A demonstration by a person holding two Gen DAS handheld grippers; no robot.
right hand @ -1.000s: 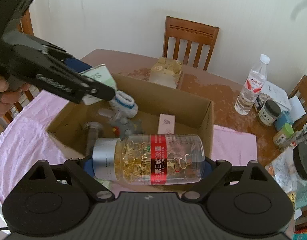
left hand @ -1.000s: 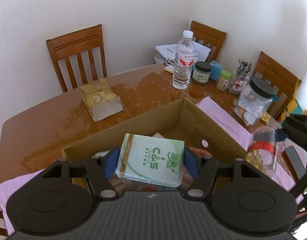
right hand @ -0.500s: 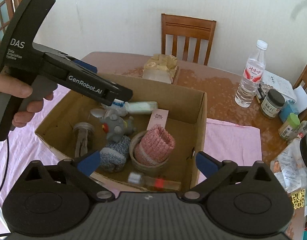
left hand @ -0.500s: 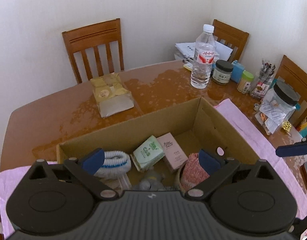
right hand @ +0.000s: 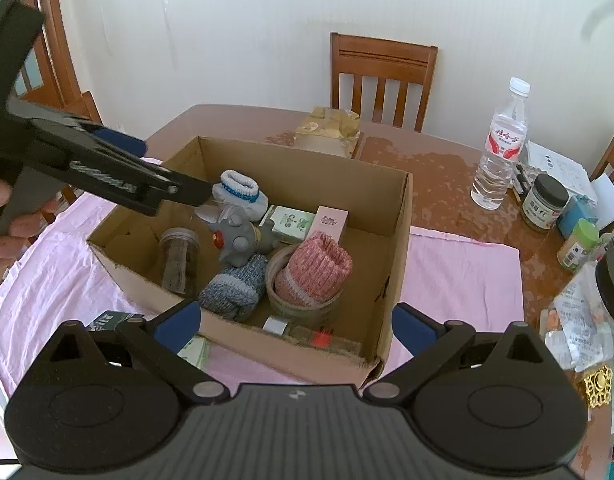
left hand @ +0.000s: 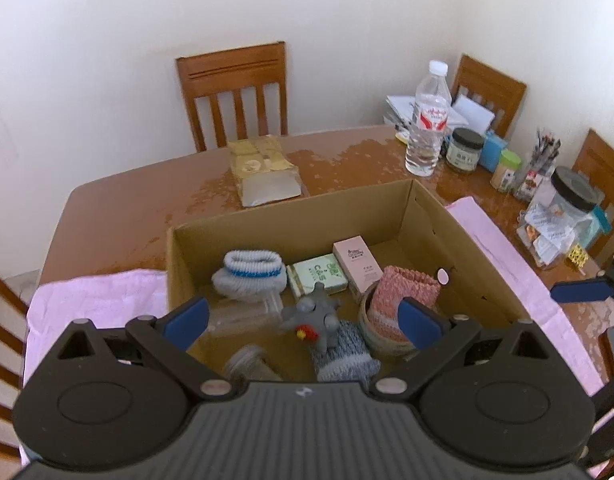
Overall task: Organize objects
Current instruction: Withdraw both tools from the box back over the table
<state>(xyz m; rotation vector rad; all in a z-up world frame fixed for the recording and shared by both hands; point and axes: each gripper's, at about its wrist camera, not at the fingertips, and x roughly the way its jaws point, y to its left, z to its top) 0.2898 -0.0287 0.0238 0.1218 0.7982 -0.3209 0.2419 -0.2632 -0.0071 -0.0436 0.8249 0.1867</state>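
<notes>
Here, both of my claws hang spread wide and empty above the cardboard box (right hand: 391,248), which sits on a pink cloth (right hand: 463,276) on the bench (left hand: 139,200): the left claw (left hand: 303,316) over the box's near-left part, the right claw (right hand: 295,322) at its near wall. The capsule bottle (right hand: 319,336) lies on its side along that near wall, long axis running left to right in the right view, silver cap to the left; it looks rigid, smooth and liable to roll, so I judge a hold across its mid-body, beside the red label, to be safest. The green tissue pack (left hand: 317,276) lies flat near the box's middle, touching the pink carton (left hand: 359,264); it appears light and yielding, best taken across its short sides. The carton's long axis points toward the far wall; it seems stiff but crushable. Soft items, namely the white sock roll (left hand: 249,274), the grey-blue sock (right hand: 235,286) and the pink knit (right hand: 313,268) stuffed in a small basket (right hand: 279,300), should tolerate any pinch. The grey toy (right hand: 239,240) looks rubbery. A brown-filled jar (right hand: 179,260) stands upright at the left, hard and probably breakable if it is glass. A green-labelled packet (right hand: 195,350) lies on the cloth outside the box, just beside my right claw's left finger.
</notes>
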